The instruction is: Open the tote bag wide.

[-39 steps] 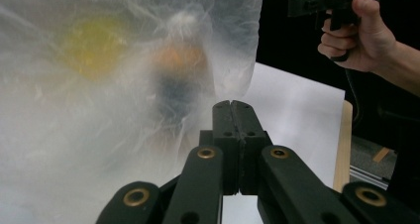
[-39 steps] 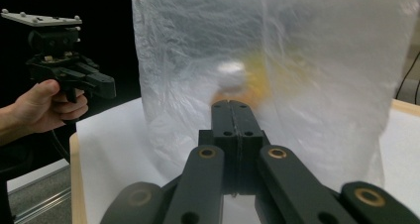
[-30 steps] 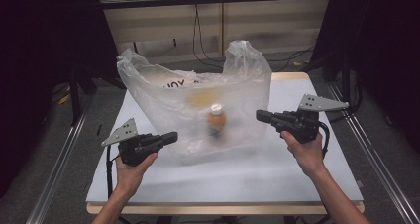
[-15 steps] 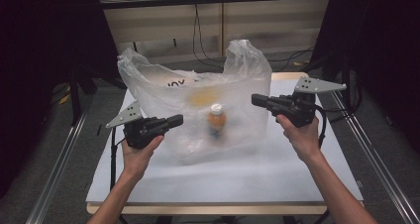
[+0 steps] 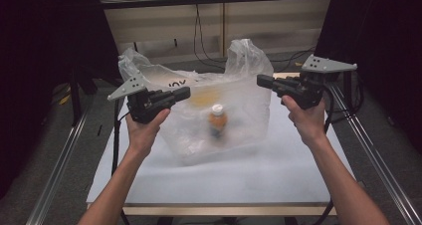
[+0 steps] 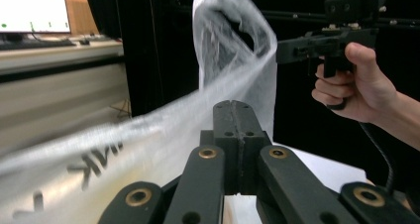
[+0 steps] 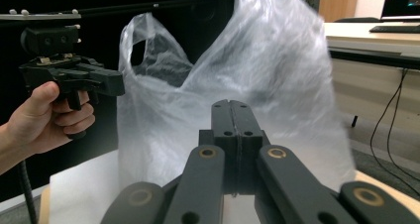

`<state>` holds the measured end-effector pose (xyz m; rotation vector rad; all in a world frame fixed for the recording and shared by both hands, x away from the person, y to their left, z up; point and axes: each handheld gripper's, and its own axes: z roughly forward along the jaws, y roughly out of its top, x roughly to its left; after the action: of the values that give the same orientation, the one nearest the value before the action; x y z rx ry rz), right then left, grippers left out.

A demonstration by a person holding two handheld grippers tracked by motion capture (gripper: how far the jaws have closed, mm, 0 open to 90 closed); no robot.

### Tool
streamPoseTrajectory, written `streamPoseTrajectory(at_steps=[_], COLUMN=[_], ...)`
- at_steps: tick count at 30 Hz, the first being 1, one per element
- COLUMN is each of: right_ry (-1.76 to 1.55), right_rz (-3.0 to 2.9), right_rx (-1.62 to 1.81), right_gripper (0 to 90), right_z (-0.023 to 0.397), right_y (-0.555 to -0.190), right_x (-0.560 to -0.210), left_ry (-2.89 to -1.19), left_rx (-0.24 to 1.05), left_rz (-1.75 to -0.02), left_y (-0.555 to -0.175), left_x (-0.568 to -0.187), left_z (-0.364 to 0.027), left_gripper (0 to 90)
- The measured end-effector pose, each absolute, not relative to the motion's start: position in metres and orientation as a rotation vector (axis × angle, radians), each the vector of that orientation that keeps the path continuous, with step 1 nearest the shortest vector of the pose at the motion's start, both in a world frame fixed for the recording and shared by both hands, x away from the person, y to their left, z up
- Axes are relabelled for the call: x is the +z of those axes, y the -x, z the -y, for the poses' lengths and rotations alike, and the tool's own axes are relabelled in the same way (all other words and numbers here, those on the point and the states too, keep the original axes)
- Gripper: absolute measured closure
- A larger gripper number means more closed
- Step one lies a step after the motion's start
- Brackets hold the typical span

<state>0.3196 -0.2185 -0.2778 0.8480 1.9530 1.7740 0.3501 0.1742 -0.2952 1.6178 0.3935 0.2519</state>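
Left claw (image 5: pixel 185 92) is pinched shut w/ no gap between the jaws, tip at the left rim of the plastic bag (image 5: pixel 234 110); right claw (image 5: pixel 260 79) is shut the same way at the bag's right rim, just under the right handle loop. Judging by the film stretched taut between them, each has a thin fold of bag clamped, tho the film itself is too sheer to see in the seam. Bag sits mid-tabletop, a bit toward the far edge, mouth up, bottom apparently touching the white tabletop (image 5: pixel 298 170). Bottle (image 5: pixel 217 120) stands upright inside, approx. centre, white cap up. A yellowish patch higher in the bag is too blurred to ID. Step in hand looks like lifting the bag by its rim. To do it well: raise both hands at the same rate so the bag stays level & the bottle doesn't tip; hold the spread btwn the claws steady, since pulling wider could tear the film or slip a pinch; go slow, as the load hangs low & can swing. Count: 1 bag w/ 2 handle loops, 1 bottle, 2 claws, 1 tabletop.
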Motion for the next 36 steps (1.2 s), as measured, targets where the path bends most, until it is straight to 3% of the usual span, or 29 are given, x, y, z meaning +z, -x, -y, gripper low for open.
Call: streamPoseTrajectory(at_steps=[3,14,21,36], right_ry=[-0.847,-0.853,-0.842,-0.827], right_rz=[-1.942,-1.926,-1.949,-2.006], right_rx=[1.76,1.751,1.76,1.74], right_gripper=[90.0,90.0,90.0,90.0], right_z=[0.22,0.216,0.206,0.174], right_y=[-0.323,-0.337,-0.342,-0.357], right_x=[-0.271,-0.256,-0.261,-0.264], left_ry=[-1.615,-1.628,-1.777,-1.865], left_rx=[0.303,0.292,0.325,0.256], left_rz=[-0.412,-0.438,-0.481,-0.424], left_y=[-0.355,-0.389,-0.406,-0.394], left_x=[-0.286,-0.262,-0.288,-0.318], left_z=[-0.173,-0.159,-0.134,-0.11], left_gripper=[90.0,90.0,90.0,90.0])
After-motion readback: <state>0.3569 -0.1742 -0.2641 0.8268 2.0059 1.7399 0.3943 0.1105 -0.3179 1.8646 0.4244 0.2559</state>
